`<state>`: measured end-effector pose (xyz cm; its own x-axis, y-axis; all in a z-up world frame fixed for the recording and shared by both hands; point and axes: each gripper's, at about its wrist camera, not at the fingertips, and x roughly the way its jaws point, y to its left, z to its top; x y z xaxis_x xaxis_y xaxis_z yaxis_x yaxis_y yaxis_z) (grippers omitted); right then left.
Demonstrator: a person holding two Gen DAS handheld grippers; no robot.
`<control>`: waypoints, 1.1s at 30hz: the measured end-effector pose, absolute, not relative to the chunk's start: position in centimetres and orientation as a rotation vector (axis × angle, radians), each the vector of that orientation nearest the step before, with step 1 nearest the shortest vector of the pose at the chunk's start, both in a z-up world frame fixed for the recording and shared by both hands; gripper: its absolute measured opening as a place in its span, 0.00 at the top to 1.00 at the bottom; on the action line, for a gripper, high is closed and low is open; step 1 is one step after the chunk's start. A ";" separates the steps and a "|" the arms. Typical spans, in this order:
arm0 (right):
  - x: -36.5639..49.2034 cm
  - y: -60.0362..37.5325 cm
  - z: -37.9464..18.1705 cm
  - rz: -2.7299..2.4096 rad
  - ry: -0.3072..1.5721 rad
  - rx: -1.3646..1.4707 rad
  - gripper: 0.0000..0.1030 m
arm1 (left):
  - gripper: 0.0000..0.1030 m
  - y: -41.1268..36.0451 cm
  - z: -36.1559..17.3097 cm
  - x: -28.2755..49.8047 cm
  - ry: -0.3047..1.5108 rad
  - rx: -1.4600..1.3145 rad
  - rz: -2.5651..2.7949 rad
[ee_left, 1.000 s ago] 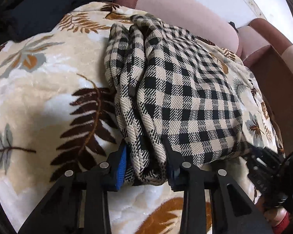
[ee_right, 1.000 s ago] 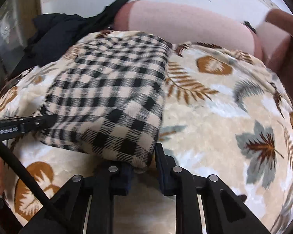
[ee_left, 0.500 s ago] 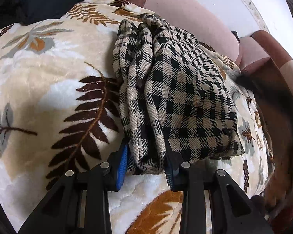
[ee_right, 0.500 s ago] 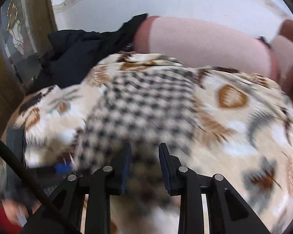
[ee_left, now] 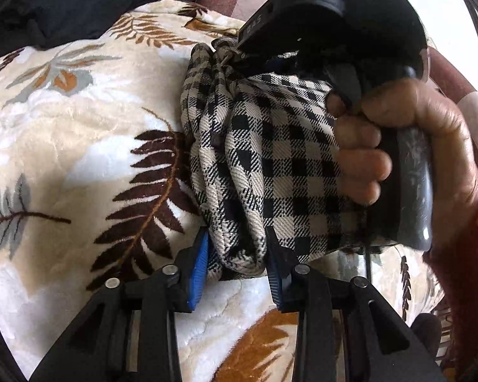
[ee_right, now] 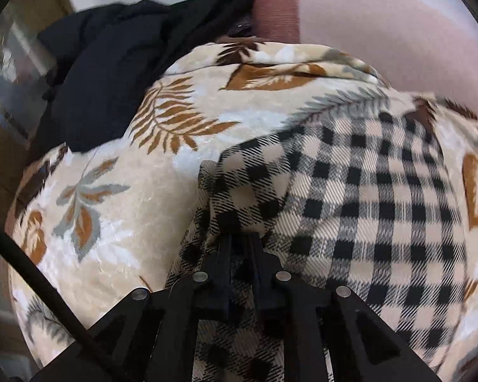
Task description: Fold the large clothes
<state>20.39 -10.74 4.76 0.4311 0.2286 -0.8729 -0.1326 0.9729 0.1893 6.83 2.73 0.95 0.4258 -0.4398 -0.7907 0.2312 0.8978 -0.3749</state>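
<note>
**Clerk:** Item one, the garment?

**Me:** Checked cloth, black on cream, folded into a thick bundle. It lies on the leaf blanket, which covers a rounded cushion or seat. From my right wrist the cloth spreads right of centre, with a bunched corner nearest the lens.

**Clerk:** Left tongs?

**Me:** My left tongs pinch the near end of the bundle. The blue pad sits against the left side of the folds, the other finger against the right, and the layers are squeezed between them.

**Clerk:** Right tongs?

**Me:** My right tongs have just been closing, with the bunched corner between them. The fingers stand nearly together, pinching that corner. In the left view the same tool shows at the far end of the bundle, its tip on gathered cloth.

**Clerk:** Hand?

**Me:** My right hand wraps the handle, above the cloth's right half. A red sleeve shows at the wrist.

**Clerk:** Surroundings?

**Me:** Dark clothing heaped behind the blanket, to the left. A pink cushion behind, to the right. A black cable crosses the lower left corner of the right view.
</note>
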 end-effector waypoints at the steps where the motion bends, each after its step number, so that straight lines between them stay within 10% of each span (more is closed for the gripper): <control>1: 20.4 -10.8 5.2 0.226 1.096 0.088 0.86 | 0.70 2.9 1.2 6.7 1.044 -0.223 -0.431; 21: -0.5 -10.9 3.6 0.394 1.102 0.130 0.84 | 0.31 9.8 7.8 4.2 0.656 -0.140 -0.027; 33: -9.0 -23.5 7.9 -0.008 0.941 0.171 0.53 | 0.17 7.8 11.4 -3.9 0.543 -0.105 -0.016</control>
<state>-9.02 -23.45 7.87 0.5897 0.0681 -0.8048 0.0810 0.9864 0.1428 -3.89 7.77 11.40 0.8559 -0.0434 -0.5153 -0.0121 0.9945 -0.1039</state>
